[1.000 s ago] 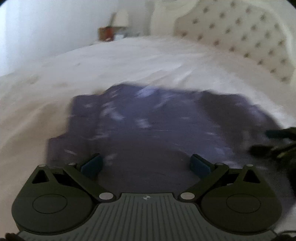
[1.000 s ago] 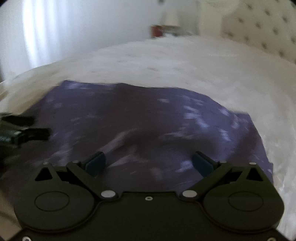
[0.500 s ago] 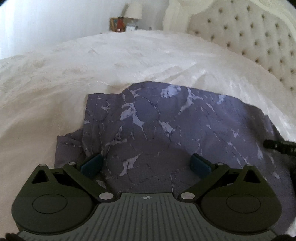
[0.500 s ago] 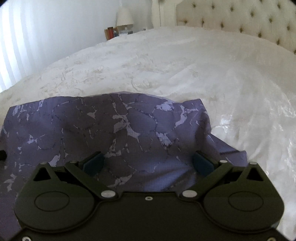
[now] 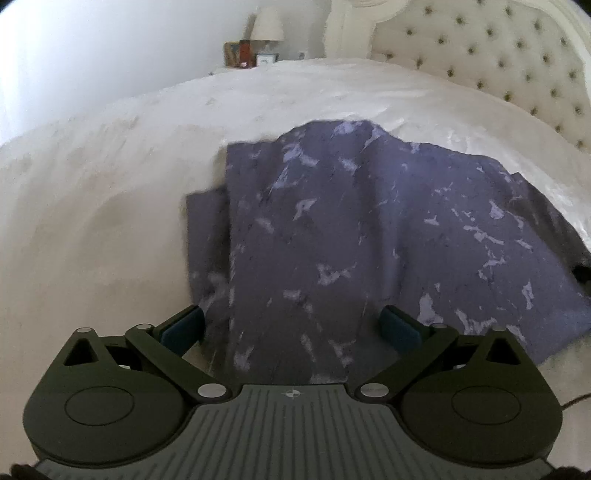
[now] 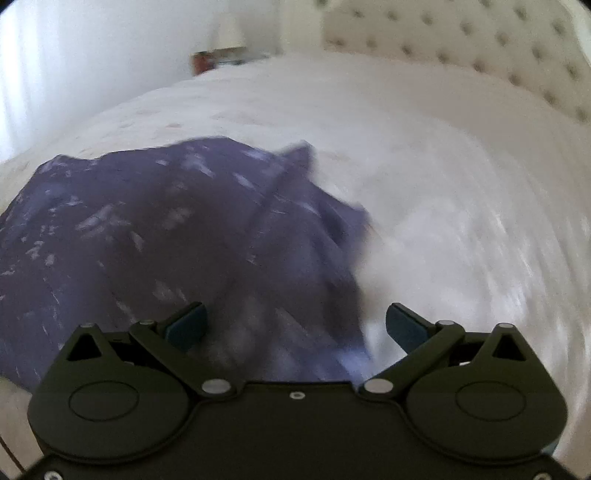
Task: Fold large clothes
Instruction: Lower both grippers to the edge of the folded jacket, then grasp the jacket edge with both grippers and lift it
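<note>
Since half a second ago you have swung both grippers outward. In the left wrist view the purple garment [image 5: 369, 236] has slid toward the right of the picture, and more bare white bedspread [image 5: 110, 206] shows on the left. In the right wrist view the garment [image 6: 177, 236] has slid to the left, its right edge now runs between the fingers, and the picture that was sharp half a second ago is smeared with motion blur. The dark tip of the other gripper at the right edge of the left view has shrunk to a small dark shape.

Your left gripper [image 5: 291, 328] hovers low over the near edge of the garment, pointing toward the tufted headboard [image 5: 498, 62]. Its jaws stand wide apart with nothing between the blue pads [image 5: 183, 328]; the cloth lies beneath them, and you cannot tell whether they touch it.

Your right gripper [image 6: 295, 325] is also spread wide and empty, straddling the garment's right edge, its left pad [image 6: 188, 325] over purple cloth and the right one over white bedspread [image 6: 461, 206].

The garment lies spread on the bed, a folded layer showing along its left side in the left view. A lamp [image 5: 266, 26] and small items stand on a bedside table far behind.
</note>
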Demonstrator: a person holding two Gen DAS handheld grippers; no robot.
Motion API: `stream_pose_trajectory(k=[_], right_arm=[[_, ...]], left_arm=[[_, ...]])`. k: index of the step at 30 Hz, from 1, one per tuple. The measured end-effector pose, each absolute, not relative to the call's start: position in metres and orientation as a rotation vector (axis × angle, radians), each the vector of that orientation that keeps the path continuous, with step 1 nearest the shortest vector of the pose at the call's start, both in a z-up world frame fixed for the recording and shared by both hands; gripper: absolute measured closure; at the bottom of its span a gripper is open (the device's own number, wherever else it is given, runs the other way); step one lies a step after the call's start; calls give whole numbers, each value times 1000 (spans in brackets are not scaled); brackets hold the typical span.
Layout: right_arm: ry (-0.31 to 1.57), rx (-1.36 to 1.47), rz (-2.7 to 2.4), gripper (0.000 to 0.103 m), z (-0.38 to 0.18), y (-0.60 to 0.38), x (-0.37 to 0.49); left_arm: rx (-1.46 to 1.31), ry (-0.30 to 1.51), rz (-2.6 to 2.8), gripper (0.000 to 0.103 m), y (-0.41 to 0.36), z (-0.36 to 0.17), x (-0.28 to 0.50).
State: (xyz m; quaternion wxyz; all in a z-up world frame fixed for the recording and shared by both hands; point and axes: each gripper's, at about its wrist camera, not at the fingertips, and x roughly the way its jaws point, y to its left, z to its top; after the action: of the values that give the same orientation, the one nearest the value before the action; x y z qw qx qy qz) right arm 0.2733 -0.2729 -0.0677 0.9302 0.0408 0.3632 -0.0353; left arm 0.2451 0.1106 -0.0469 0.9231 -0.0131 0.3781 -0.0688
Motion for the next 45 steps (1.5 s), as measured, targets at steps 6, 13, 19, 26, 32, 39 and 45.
stream_pose_trajectory(k=[6,13,19,26,32,39,45], right_arm=[[767,328,-73,1,-82,-308,242],[763,449,42,0,-89,-314,225],[720,606,133,0,-94,-319,225],[673,676,177,0,-101,-320,238],[635,715,233,0,-107,-319,256],[618,734,255,0,-111,-316,280],[650,726,250,1,-107,-313,287]], left_arm=[[-210,811,-141,0,131,-59,238],[-225,817,-194,0,133,-60,226],[-269,791,-197,0,134,-63,226],[-295,763,-217,0,130,-65,246],[-327,757,-217,0,131,-66,261],[-350,778,-225,1,129,-63,274],[-480,804,-247,51,137,-60,277]])
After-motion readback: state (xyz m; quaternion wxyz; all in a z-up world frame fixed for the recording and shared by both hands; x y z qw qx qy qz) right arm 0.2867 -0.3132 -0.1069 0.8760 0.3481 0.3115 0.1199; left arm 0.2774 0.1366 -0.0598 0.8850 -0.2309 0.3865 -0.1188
